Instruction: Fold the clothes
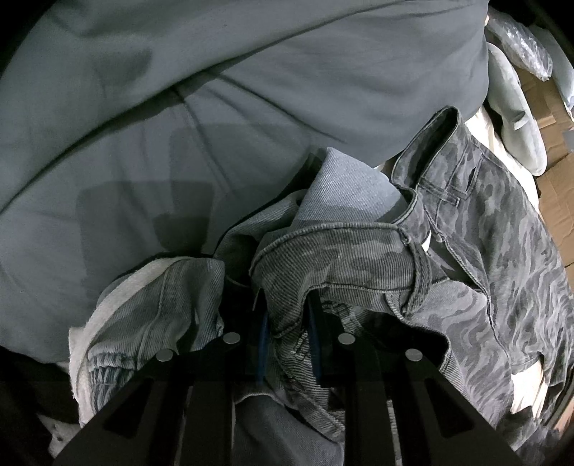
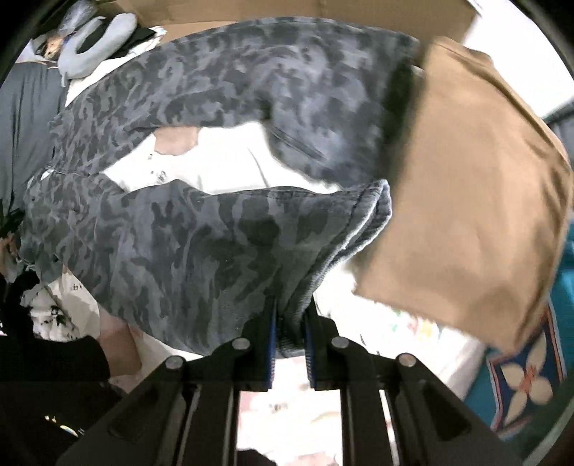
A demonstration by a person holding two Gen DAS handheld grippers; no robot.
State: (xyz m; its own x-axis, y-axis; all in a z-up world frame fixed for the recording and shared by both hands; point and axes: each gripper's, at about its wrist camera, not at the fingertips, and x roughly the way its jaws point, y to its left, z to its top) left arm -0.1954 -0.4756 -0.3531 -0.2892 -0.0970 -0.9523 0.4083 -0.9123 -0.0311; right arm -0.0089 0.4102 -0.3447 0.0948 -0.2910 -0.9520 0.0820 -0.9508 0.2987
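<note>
The grey camouflage-patterned denim trousers point(image 1: 477, 229) lie spread over a white printed bedsheet point(image 2: 222, 168), waist end towards the left hand, legs running out to the right. The left gripper point(image 1: 287, 344) has its jaws clenched on a bunched fold of the waistband, pale inner denim crumpled around them. The right gripper point(image 2: 290, 333) grasps the hem end of one trouser leg, the cloth pinched between its blue pads point(image 2: 271, 340) and lifted off the sheet; this view is blurred.

A large dark grey-blue quilt point(image 1: 215, 107) fills the bed behind the waistband. A folded tan cloth point(image 2: 477, 200) lies just beside the held hem, touching the other leg's end. A pale blue neck pillow point(image 2: 97, 46) rests near brown cardboard point(image 2: 251, 10) at the bed's far edge. A teal patterned rug point(image 2: 527, 387) covers the floor.
</note>
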